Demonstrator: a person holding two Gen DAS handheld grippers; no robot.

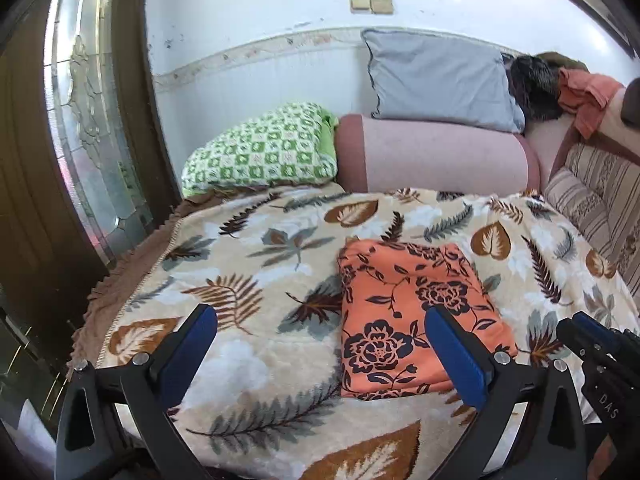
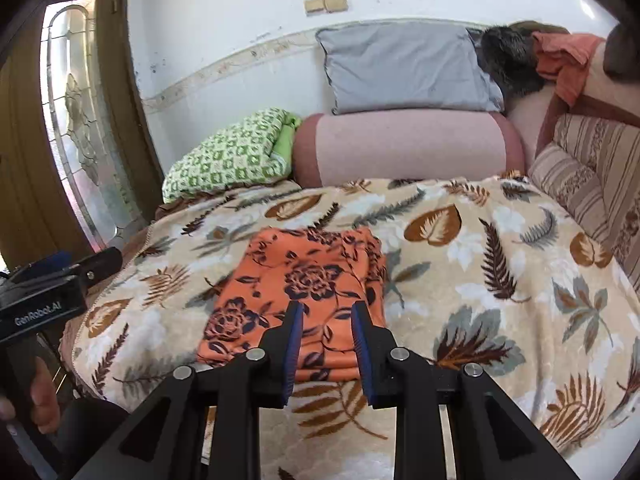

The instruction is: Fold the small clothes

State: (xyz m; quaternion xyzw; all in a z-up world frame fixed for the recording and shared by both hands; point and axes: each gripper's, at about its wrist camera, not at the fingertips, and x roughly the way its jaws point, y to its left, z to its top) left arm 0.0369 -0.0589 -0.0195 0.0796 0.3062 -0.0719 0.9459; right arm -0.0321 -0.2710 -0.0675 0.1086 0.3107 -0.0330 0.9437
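Note:
An orange cloth with dark flowers (image 1: 416,320) (image 2: 304,280) lies folded into a flat rectangle on the leaf-patterned blanket (image 1: 240,240) (image 2: 480,260). My left gripper (image 1: 320,316) hangs above the blanket just left of the cloth, jaws wide apart and empty; its right finger (image 1: 452,344) overlaps the cloth's near edge in the picture. My right gripper (image 2: 328,308) hovers over the cloth's near edge with a narrow gap between its blue pads and nothing in it. Each gripper shows at the edge of the other's view, the right gripper (image 1: 592,340) and the left gripper (image 2: 60,268).
A green crochet pillow (image 1: 260,148), a pink bolster (image 1: 436,152) and a grey pillow (image 1: 436,76) line the back. A dark garment (image 1: 532,84) and an orange cloth (image 1: 584,92) lie at the back right. Striped cushions (image 1: 592,192) stand right, a glass-panelled door (image 1: 88,120) left. A hand (image 2: 40,400) shows low left.

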